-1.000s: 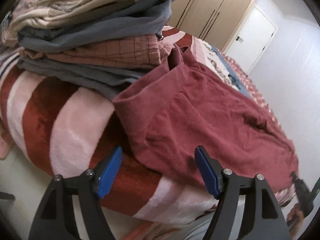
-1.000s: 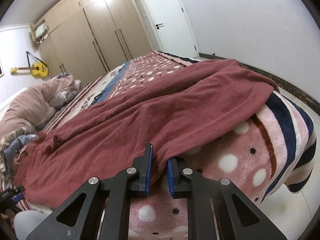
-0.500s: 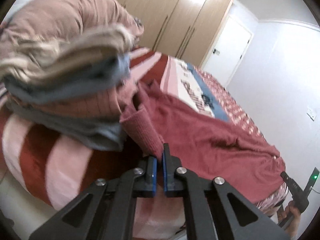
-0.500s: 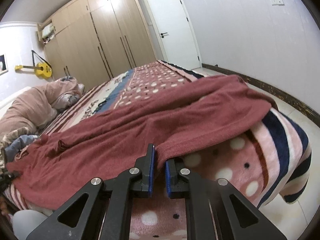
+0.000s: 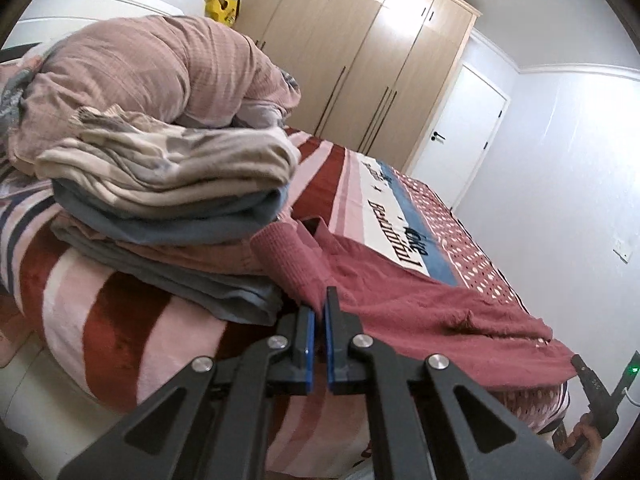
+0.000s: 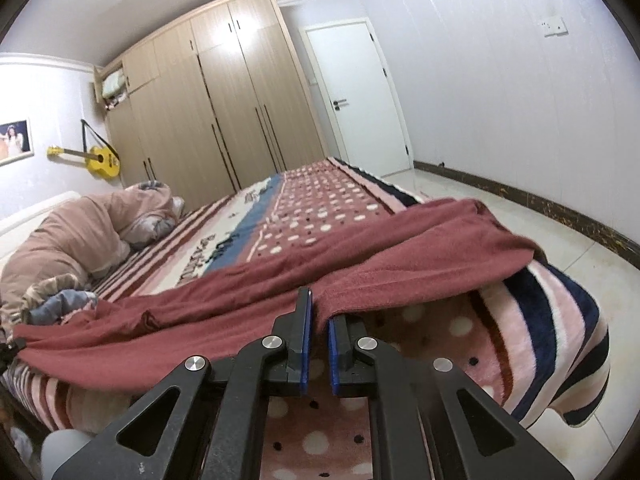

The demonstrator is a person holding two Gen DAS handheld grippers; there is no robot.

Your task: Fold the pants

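Dark red pants (image 5: 420,300) lie stretched along the near edge of the bed. In the left wrist view my left gripper (image 5: 318,314) is shut on the ribbed waistband end of the pants, lifted a little off the blanket. In the right wrist view the pants (image 6: 360,264) run across the bed, and my right gripper (image 6: 318,314) is shut on their near hem edge, which is raised above the dotted blanket. The right gripper (image 5: 596,388) and a hand also show at the far right of the left wrist view.
A stack of folded clothes (image 5: 168,200) sits right beside the waistband, with a rolled pink duvet (image 5: 152,76) behind it. The striped and dotted blanket (image 6: 320,208) covers the bed. A wardrobe (image 6: 208,100), a door (image 6: 360,92), a yellow guitar (image 6: 100,160) and tiled floor (image 6: 560,232) surround it.
My left gripper closed on the waistband and lifted it. My right gripper, shut on the hem throughout, also rose; both views now tilt up toward the room.
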